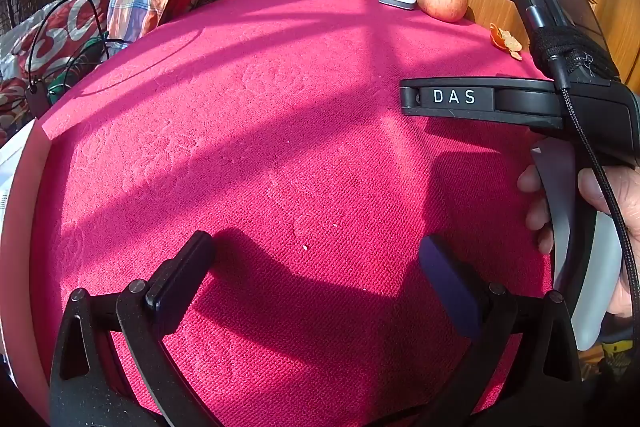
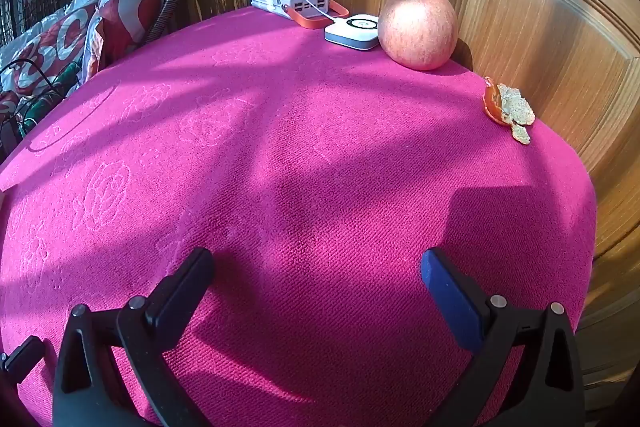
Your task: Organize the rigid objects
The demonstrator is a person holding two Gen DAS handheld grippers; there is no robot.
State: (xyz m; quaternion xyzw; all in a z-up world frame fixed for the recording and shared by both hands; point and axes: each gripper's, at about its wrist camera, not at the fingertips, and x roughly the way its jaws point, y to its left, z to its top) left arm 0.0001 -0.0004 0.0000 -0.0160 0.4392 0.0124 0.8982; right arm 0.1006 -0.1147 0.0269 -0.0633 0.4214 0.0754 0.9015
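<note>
My left tool (image 1: 316, 259) hovers low over the pink-clothed bench (image 1: 260, 115), its two fingers spread wide with nothing between them. My right tool (image 2: 316, 275) sits the same way, gaping and empty; from the left camera I see its body, marked DAS, gripped by my right hand (image 1: 608, 211). Along the bench's far edge, against the wooden door (image 2: 520, 7), I count one power bank (image 2: 288, 1), one small white device (image 2: 354, 31) just beside one apple (image 2: 418, 31), and one orange peel (image 2: 506, 107) further right. Patterned cushions (image 2: 60, 43) lie off to the left.
</note>
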